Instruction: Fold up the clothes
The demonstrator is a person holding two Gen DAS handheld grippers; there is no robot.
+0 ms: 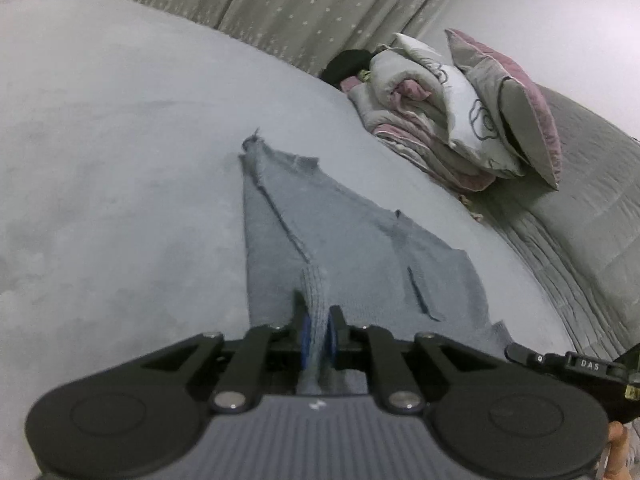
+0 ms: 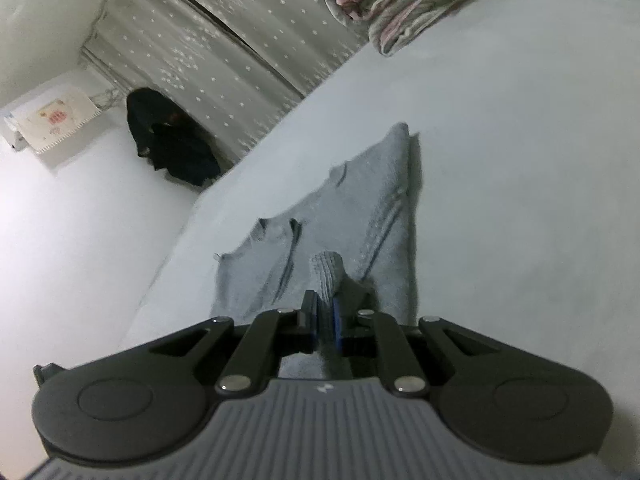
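Grey knit garment (image 1: 340, 232): flat on bed (image 1: 120, 160), partly folded. Left tongs (image 1: 319, 326) and right tongs (image 2: 326, 312) each pinch its ribbed edge; folding judged unfinished.

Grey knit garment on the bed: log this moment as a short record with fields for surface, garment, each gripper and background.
surface: pale bed cover
garment: grey knit garment, spread flat on the bed, near ribbed edge lifted
left gripper: left gripper shut on the ribbed edge, knit pinched between its blue pads
right gripper: right gripper shut on another bunch of the same ribbed edge
background: folded bedding and pillows piled at the far end; starred grey curtain behind; dark clothing by the wall
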